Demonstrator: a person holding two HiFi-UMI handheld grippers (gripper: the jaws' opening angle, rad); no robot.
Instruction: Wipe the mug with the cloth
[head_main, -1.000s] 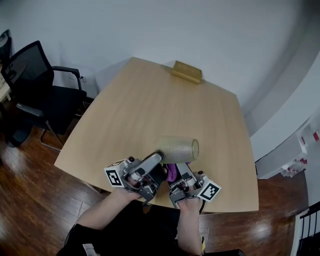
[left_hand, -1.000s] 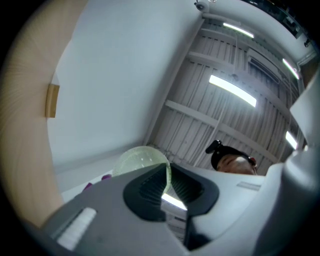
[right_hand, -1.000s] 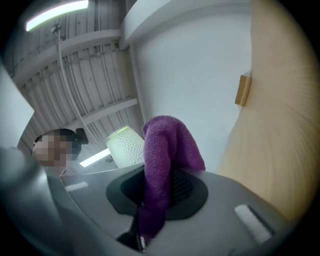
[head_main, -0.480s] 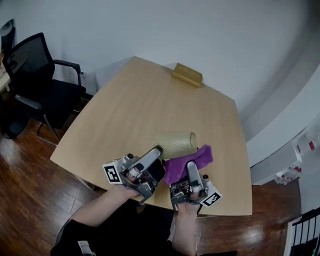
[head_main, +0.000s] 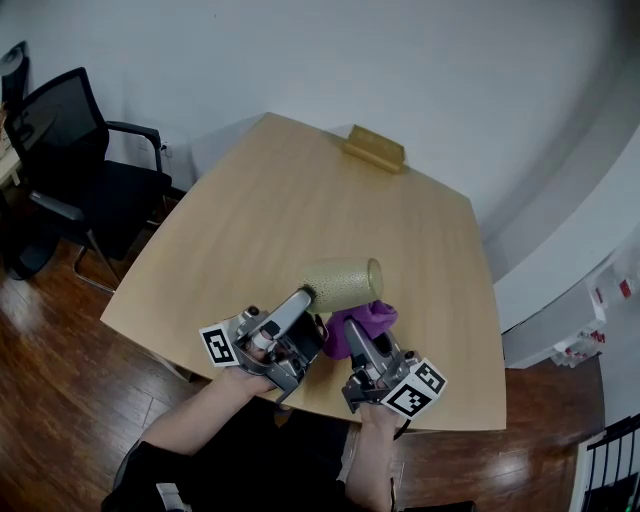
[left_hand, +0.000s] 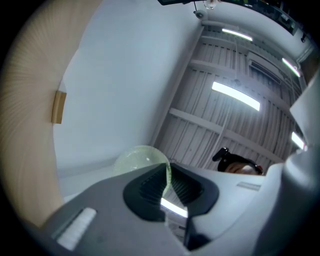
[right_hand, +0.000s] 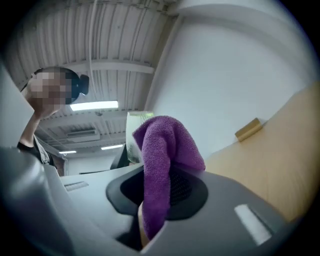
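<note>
Desk (head_main: 300, 230): light wood, wide, seen from above. Office chair (head_main: 80, 150): black, with armrests, at the desk's left side. Left tongs (head_main: 305, 300) (left_hand: 167, 182): clamped on the mug's thin wall, one pad inside and one outside. Right tongs (head_main: 352, 335) (right_hand: 157, 185): closed on the cloth. Mug (head_main: 342, 283) (left_hand: 137, 160): pale green, textured, held on its side above the desk's near part. Cloth (head_main: 365, 322) (right_hand: 162, 150): purple, bunched just under the mug's open end. Block (head_main: 375, 148): brass-coloured, at the far edge.
</note>
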